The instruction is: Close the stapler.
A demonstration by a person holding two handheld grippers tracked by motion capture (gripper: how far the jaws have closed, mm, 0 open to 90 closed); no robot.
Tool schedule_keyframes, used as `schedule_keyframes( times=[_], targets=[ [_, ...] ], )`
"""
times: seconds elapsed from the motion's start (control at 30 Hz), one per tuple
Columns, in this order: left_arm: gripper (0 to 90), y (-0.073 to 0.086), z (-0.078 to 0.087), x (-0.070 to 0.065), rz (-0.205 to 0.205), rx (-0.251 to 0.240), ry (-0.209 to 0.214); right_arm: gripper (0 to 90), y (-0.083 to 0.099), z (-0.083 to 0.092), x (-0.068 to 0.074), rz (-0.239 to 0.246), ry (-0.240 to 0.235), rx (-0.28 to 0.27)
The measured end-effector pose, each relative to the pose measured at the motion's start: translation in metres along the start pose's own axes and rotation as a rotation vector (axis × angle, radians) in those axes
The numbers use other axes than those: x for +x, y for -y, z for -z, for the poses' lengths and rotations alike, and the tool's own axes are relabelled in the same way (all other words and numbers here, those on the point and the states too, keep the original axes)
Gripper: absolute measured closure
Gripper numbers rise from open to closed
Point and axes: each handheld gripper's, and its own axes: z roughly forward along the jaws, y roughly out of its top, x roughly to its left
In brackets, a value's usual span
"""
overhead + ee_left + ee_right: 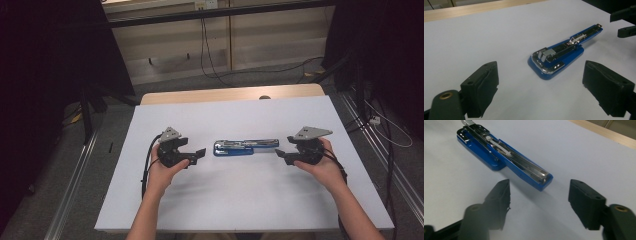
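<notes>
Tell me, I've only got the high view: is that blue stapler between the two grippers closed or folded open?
Observer: Folded open. In the left gripper view the stapler lies flat with its metal staple channel bared and facing up.
Operator: Is the right gripper touching it?
Observer: No. In the right gripper view its jaws stand open, and the stapler's narrow end lies just ahead of them, apart from both pads.
Operator: And the left gripper?
Observer: Open too. In its own view the stapler's wide end lies ahead, with nothing between the jaws.
</notes>
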Motion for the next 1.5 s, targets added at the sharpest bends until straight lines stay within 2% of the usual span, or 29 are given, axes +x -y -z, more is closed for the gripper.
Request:
schedule_keyframes(
  times=[0.1,0.17,0.2,0.3,0.4,0.53,0.67,0.77,0.87,0.93,1.0,1.07,1.2,1.23,1.27,1.3,1.4,1.5],
  targets=[
    [21.3,0.0,-0.002,-0.002,0.007,0.008,0.0,52.4,0.0,0.002,-0.003,-0.045,0.002,-0.002],
    [29.6,0.0,-0.004,-0.004,-0.01,0.015,0.003,57.5,0.0,0.004,-0.005,-0.063,0.011,-0.002],
    [30.8,0.0,-0.005,-0.005,-0.012,0.021,-0.003,61.9,0.0,0.004,-0.005,-0.067,0.012,-0.008],
    [41.9,0.001,-0.008,-0.007,-0.006,0.016,-0.004,73.2,0.001,0.005,-0.008,-0.057,0.011,-0.006],
    [57.2,0.001,-0.011,-0.008,-0.013,0.009,0.01,81.7,0.004,0.004,-0.01,-0.055,0.019,0.017],
    [68.0,0.001,-0.017,-0.013,-0.026,0.025,0.024,88.6,0.007,0.001,-0.012,-0.058,0.02,0.037],
    [77.7,0.002,-0.025,-0.016,-0.052,0.04,0.026,90.0,0.007,-0.001,-0.012,-0.062,0.022,0.039],
    [84.1,0.005,-0.033,-0.017,-0.034,0.062,0.055,90.0,0.007,-0.004,-0.01,-0.045,0.028,0.057],
    [88.1,0.006,-0.04,-0.02,-0.049,0.075,0.054,90.0,0.008,-0.009,-0.008,-0.005,0.051,0.1],
    [89.3,0.006,-0.044,-0.022,-0.041,0.074,0.051,90.0,0.008,-0.011,-0.008,-0.004,0.051,0.108],
    [90.0,0.006,-0.047,-0.022,-0.059,0.08,0.042,90.0,0.009,-0.013,-0.008,-0.005,0.047,0.107],
    [90.0,0.007,-0.049,-0.023,-0.047,0.077,0.04,90.0,0.009,-0.016,-0.008,-0.007,0.04,0.112],
    [90.0,0.008,-0.054,-0.024,-0.045,0.08,0.037,90.0,0.01,-0.019,-0.009,-0.02,0.031,0.114],
    [90.0,0.008,-0.055,-0.023,-0.057,0.083,0.035,90.0,0.011,-0.02,-0.009,-0.02,0.031,0.111],
    [90.0,0.008,-0.057,-0.024,-0.043,0.08,0.035,90.0,0.011,-0.02,-0.009,-0.021,0.028,0.11],
    [90.0,0.008,-0.058,-0.024,-0.048,0.088,0.032,90.0,0.011,-0.021,-0.009,-0.022,0.027,0.112],
    [90.0,0.01,-0.062,-0.025,-0.04,0.093,0.03,90.0,0.01,-0.023,-0.008,-0.013,0.019,0.114],
    [90.0,0.009,-0.064,-0.026,-0.053,0.097,0.021,90.0,0.009,-0.026,-0.005,-0.006,0.012,0.119]
  ],
)
